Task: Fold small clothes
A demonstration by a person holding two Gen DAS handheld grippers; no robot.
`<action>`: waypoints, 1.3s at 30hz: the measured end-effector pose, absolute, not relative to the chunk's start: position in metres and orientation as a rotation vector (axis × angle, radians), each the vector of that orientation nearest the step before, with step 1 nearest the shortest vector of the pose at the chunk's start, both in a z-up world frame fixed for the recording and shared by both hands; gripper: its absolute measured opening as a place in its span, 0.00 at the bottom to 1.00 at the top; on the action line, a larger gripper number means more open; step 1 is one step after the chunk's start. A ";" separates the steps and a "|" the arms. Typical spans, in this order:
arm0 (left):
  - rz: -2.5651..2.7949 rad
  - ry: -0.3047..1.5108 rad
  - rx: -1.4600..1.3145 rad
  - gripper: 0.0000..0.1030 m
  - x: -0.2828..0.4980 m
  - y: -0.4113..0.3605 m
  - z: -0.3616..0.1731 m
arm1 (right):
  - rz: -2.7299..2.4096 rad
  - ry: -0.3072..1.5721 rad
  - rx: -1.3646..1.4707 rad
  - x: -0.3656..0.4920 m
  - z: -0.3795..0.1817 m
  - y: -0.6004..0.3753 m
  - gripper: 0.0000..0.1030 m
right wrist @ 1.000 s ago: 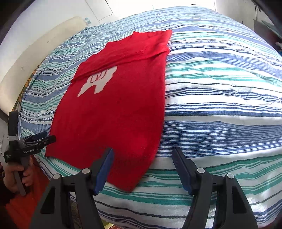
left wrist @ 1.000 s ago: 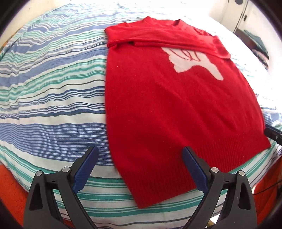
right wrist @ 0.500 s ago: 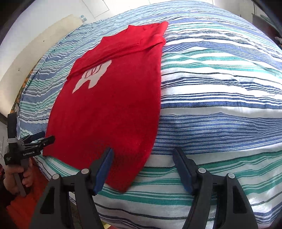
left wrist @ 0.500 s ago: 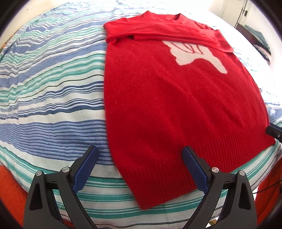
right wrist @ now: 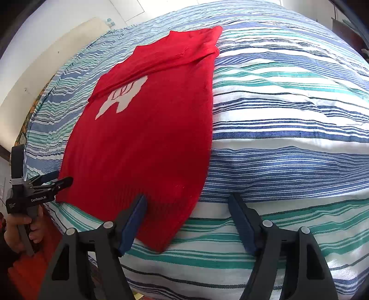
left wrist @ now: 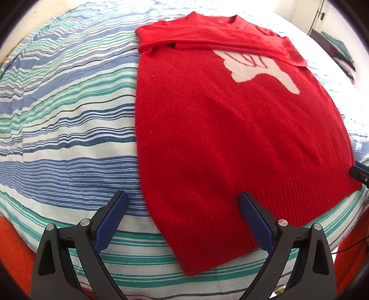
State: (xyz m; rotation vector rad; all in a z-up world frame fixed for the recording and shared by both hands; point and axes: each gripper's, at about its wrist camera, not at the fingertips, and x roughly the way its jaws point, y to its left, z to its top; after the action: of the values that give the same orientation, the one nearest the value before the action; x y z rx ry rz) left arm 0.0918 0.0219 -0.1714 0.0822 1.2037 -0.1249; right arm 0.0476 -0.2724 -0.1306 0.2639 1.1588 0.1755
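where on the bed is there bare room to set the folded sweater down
Bare striped bedspread lies wide to the right of the red sweater in the right wrist view, and another wide strip borders its other side. It is crowded only at the near hem, where the left gripper and right gripper hover open.

Home bedroom: bed w/ striped bedspread (right wrist: pixel 288 143), white walls, door (left wrist: pixel 316 16) in bkgd.

A bed (left wrist: pixel 69 129) covered in a spread striped blue, green and white carries a red sweater (left wrist: pixel 230 129). The sweater lies flat, front up, neck toward twelve o'clock and ribbed hem toward six, at the bed's near edge. Both sleeves are folded across the chest, half covering a white motif.
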 end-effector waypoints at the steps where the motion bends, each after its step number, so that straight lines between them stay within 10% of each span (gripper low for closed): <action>1: -0.124 1.204 0.083 0.95 0.092 0.022 -0.172 | 0.176 1.159 0.264 0.048 -0.131 -0.272 0.71; 30: -0.196 1.242 -0.254 0.96 0.077 0.099 -0.142 | 0.280 1.087 0.336 0.034 -0.082 -0.284 0.74; 39: -0.368 1.366 -0.321 0.74 0.075 0.085 -0.166 | 0.371 1.269 0.477 0.051 -0.123 -0.280 0.74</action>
State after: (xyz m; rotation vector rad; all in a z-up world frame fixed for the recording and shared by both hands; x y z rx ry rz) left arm 0.0755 0.0855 -0.1661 -0.3211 1.3663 -0.3677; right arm 0.0506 -0.2800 -0.1231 0.4767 1.2686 0.3712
